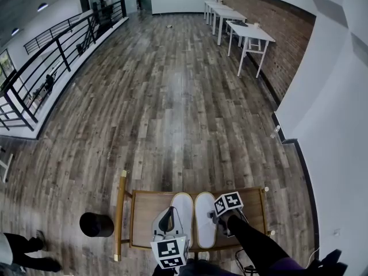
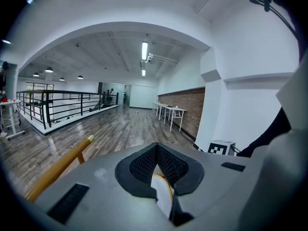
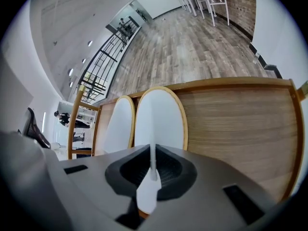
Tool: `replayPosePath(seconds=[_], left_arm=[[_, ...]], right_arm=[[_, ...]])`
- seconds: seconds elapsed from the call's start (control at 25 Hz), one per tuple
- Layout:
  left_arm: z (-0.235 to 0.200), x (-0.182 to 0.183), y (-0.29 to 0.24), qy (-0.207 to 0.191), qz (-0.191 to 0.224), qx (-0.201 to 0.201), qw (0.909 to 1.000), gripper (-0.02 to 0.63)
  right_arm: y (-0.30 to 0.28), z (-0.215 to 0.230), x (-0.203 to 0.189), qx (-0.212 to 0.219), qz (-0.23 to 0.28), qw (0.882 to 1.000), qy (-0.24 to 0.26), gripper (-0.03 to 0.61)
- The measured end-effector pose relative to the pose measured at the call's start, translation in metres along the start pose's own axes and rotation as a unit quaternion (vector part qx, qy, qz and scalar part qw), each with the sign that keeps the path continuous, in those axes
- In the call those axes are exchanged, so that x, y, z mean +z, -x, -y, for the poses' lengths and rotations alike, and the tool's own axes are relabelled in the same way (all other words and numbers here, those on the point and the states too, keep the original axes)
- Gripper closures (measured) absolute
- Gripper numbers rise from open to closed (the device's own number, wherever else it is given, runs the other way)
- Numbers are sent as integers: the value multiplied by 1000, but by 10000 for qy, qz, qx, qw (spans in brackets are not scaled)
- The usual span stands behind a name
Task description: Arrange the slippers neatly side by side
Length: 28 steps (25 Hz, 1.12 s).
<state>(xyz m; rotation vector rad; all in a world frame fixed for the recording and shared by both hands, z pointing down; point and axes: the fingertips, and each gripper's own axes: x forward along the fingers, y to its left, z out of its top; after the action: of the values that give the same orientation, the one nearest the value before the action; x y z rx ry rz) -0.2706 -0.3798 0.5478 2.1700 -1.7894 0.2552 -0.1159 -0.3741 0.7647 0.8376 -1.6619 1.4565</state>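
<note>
1. Two white slippers lie side by side on a wooden tray table (image 1: 144, 211) with a gold frame (image 1: 119, 211), at the bottom centre of the head view.
2. The left slipper (image 1: 184, 206) and the right slipper (image 1: 204, 213) run parallel, their tan-edged sides touching or nearly so, toes toward the open floor.
3. The left gripper (image 1: 168, 218) sits at the near end of the left slipper. In the left gripper view its jaws are closed together at the tips (image 2: 157, 150), with the white, tan-rimmed slipper (image 2: 161, 192) caught just below them, though which part of it is pinched is hard to make out.
4. The right gripper (image 1: 217, 218) tilts steeply down at the near end of the right slipper. In the right gripper view its jaws (image 3: 153, 163) are clamped on a thin white edge of that slipper (image 3: 161, 117), with the left slipper (image 3: 119, 126) just beside it on the wood (image 3: 231, 124).
5. A black round object (image 1: 96, 224) stands on the plank floor left of the table.
6. A person's legs (image 1: 26, 252) show at the lower left corner.
7. White tables (image 1: 244, 33) line a brick wall (image 1: 276, 45) at upper right, and a black railing (image 1: 52, 56) runs along the upper left.
</note>
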Motion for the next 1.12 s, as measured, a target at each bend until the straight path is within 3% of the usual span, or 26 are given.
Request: replayPosePath(seconds=[0.52, 1.12], left_arm=[[1, -2, -2, 10, -8, -26, 10000, 614], [1, 4, -5, 25, 56, -52, 10000, 614]], right_arm=[[0, -2, 3, 197, 263, 9991, -286, 557], [5, -11, 7, 351, 365, 9977, -442, 492]])
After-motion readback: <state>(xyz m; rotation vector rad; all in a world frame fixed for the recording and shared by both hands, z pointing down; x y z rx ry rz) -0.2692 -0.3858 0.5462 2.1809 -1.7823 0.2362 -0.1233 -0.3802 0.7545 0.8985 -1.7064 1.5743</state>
